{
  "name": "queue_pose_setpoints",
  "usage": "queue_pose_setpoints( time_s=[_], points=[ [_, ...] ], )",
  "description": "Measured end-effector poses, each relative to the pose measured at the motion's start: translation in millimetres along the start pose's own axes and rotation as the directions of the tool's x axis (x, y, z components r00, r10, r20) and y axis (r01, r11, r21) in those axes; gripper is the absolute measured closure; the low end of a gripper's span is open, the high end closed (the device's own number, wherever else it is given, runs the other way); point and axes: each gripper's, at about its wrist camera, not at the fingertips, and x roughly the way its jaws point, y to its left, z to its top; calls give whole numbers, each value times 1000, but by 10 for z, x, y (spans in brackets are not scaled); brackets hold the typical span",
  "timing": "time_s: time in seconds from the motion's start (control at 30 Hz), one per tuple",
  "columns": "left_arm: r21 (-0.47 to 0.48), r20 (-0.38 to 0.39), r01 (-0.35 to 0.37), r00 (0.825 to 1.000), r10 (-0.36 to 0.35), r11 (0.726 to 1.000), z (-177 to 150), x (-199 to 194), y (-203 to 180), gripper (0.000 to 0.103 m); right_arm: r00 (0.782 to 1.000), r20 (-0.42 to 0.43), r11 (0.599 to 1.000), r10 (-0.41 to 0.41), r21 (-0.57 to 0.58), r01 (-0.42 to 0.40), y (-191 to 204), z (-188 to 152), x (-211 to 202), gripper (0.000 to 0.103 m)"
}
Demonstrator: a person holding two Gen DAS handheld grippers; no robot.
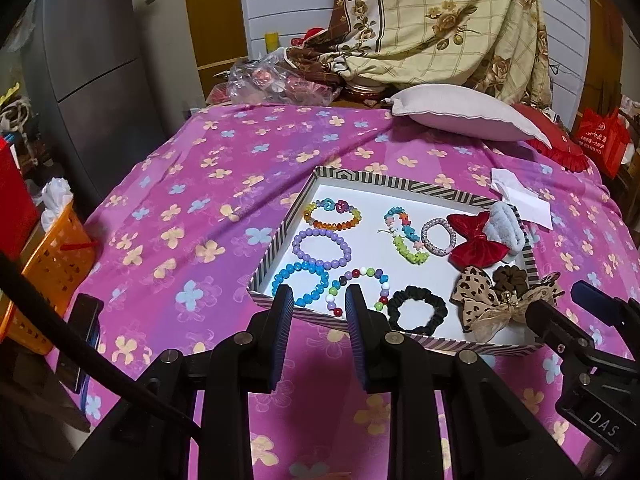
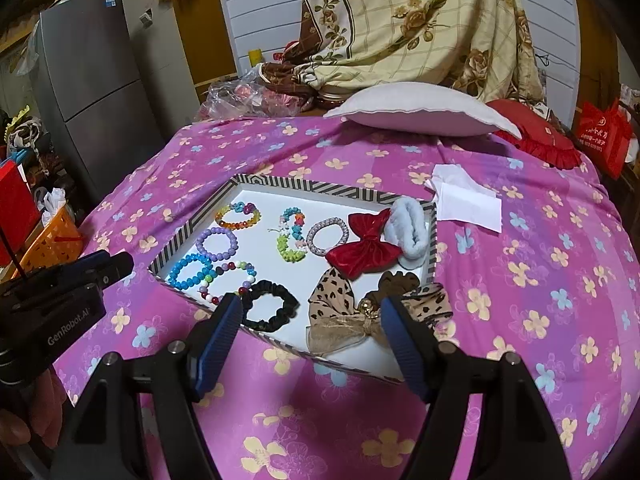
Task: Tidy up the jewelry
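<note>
On the bed's pink floral sheet [image 1: 180,208], the striped tray [image 1: 276,240] sorts by kind: bead bracelets [image 1: 322,248] grouped at its left, black scrunchie [image 1: 416,310] and bows [image 1: 476,240] at its right, likely for easy finding. The left claw [image 1: 316,292] hovers at the near rim, parted and empty; the right claw [image 2: 312,304] gapes wider, empty, straddling the leopard bow [image 2: 340,300].

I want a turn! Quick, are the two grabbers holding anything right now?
Left gripper: open, holding nothing.
Right gripper: open wide, holding nothing.
</note>
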Motion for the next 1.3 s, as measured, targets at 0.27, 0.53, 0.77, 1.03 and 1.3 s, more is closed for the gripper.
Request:
queue_pose_setpoints(
  time_s=[0.27,0.53,0.77,1.03,1.3],
  points=[
    [4,3,-3,1000,3,1000,2,-1,-5,72,1000,-2,1000,2,2,-2,-1,-5,2,27],
    [1,0,-8,1000,8,1000,2,8,-6,72,1000,-13,1000,4,2,-3,17,-7,20,27],
    [-2,-4,-8,1000,8,1000,0,26,-2,72,1000,-18,1000,6,0,-6,6,-8,32,26],
    [-1,-6,-15,1000,15,1000,-9,63,7,72,999,-32,1000,9,3,-9,-27,-17,87,26],
    [2,-12,-13,1000,13,1000,-20,94,-9,72,999,-41,1000,11,-2,-11,-21,-12,123,26]
  ],
)
